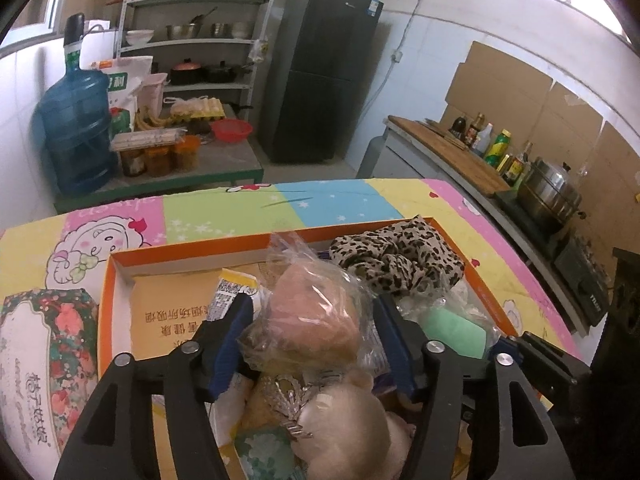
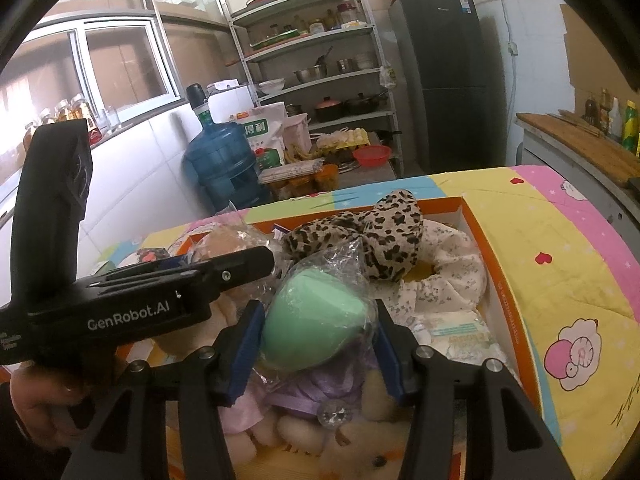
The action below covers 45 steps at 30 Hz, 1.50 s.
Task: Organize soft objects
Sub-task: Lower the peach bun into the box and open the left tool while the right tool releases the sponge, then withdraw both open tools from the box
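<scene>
An orange cardboard box [image 1: 188, 246] [image 2: 500, 264] on the patterned cloth holds several soft things. My left gripper [image 1: 316, 336] stands over it with a pink sponge in a clear bag [image 1: 312, 316] between its jaws; a gap shows beside the right pad, so the pads do not press. My right gripper [image 2: 316, 340] is shut on a green sponge in a clear bag [image 2: 316, 320], which also shows in the left wrist view [image 1: 456, 330]. A leopard-print cloth [image 1: 400, 256] [image 2: 384, 236] lies at the box's far end. A cream plush toy [image 1: 344, 420] [image 2: 360, 452] lies below both grippers.
A white flowered cloth [image 2: 448, 272] and a purple ribbon [image 2: 316, 392] lie in the box. A floral pack [image 1: 40, 360] lies left of it. A hand [image 2: 40, 400] holds the left gripper. A counter with a steel pot [image 1: 548, 188] runs along the right; a water jug [image 1: 76, 136] stands behind.
</scene>
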Available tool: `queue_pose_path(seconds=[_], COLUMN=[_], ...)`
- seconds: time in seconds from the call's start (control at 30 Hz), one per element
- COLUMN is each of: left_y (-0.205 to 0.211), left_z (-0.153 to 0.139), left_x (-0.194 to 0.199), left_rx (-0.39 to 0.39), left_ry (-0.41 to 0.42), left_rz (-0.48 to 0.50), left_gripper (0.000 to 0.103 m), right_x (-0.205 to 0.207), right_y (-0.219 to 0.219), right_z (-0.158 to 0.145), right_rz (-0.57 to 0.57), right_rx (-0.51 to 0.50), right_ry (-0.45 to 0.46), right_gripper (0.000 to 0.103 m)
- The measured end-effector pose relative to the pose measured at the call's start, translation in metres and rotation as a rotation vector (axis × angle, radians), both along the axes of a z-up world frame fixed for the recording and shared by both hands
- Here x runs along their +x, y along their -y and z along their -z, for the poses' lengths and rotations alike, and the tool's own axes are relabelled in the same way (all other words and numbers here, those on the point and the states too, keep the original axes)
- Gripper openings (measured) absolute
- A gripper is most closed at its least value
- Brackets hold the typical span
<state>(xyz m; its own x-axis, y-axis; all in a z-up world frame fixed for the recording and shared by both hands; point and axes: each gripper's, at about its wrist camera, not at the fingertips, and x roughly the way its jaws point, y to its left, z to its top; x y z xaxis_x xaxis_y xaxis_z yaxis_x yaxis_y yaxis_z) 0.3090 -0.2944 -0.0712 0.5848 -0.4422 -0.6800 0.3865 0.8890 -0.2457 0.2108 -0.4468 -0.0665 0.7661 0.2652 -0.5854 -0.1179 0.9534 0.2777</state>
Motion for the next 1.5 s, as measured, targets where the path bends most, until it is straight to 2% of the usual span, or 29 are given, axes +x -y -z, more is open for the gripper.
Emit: queue_pose_path(seconds=[0.23, 0.7, 0.97, 1.5], left_y=[-0.006, -0.022, -0.031, -0.070], left_z=[-0.009, -0.038, -0.053, -0.066], left_x=[-0.007, -0.032, -0.049, -0.095], left_rx=[-0.017, -0.067, -0.068, -0.079], left_ry=[0.032, 0.107, 0.151, 0.199], left_rz=[-0.008, -0.028, -0.028, -0.059], left_gripper=[0.073, 0.073, 0.073, 0.073], right_x=[-0.005, -0.028, -0.041, -0.073], right_y=[-0.003, -0.004, -0.010, -0.041], right_z=[-0.003, -0.023, -0.036, -0.052], right_rz=[-0.004, 0.016, 0.016, 0.004], right_rx=[-0.005, -0.020, -0.034, -0.075], right_ry=[0.010, 0.055, 0.087, 0.113], right_gripper=[0.056, 0.056, 0.056, 0.056])
